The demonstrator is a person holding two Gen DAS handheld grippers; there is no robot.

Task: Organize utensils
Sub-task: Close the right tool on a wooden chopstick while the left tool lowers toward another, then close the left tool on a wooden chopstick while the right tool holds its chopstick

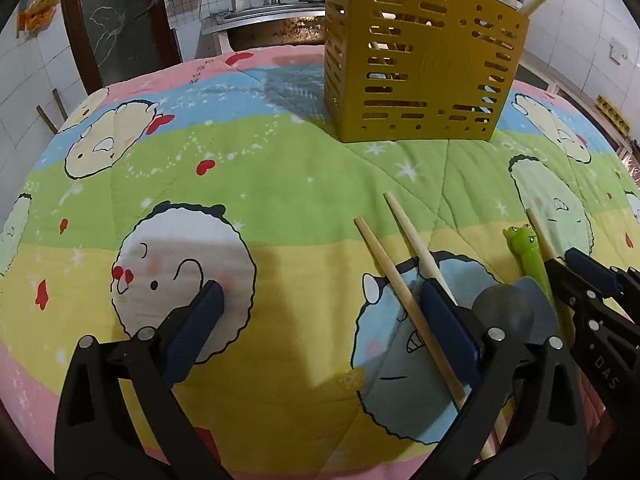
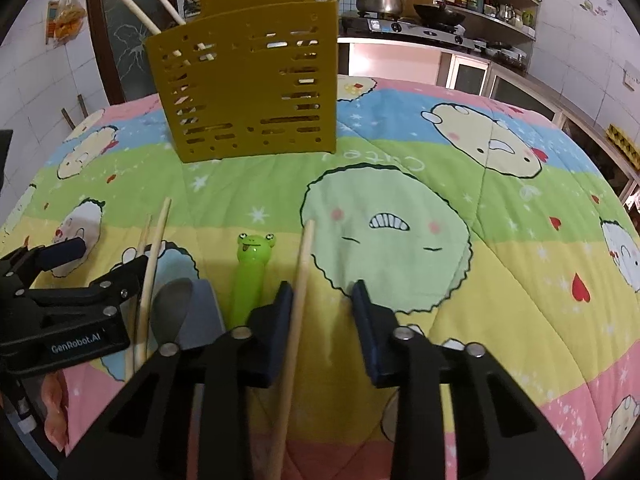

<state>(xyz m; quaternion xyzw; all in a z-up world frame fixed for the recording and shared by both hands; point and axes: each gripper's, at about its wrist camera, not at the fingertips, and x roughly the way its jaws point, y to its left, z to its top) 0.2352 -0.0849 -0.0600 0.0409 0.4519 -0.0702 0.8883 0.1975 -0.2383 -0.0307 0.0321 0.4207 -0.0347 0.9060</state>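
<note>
Quilt [image 2: 500,248]: three loose chopsticks [image 2: 298,296], one spoon [image 2: 172,304].

A mustard-yellow slotted holder [image 1: 416,80] stands on a quilt [image 1: 280,168] banded pink, blue, green and yellow with cartoon faces; pale wooden chopsticks [image 1: 404,300], a green frog-headed handle [image 2: 250,276].

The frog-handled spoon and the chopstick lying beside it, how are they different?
The frog-handled spoon is bright green plastic with a cartoon frog face; the chopstick is plain pale wood. The spoon is thick and short, ending in a grey bowl; the chopstick is thin and long. The chopstick lies between the right gripper fingers; the spoon lies outside them. Both rest on the quilt.
</note>
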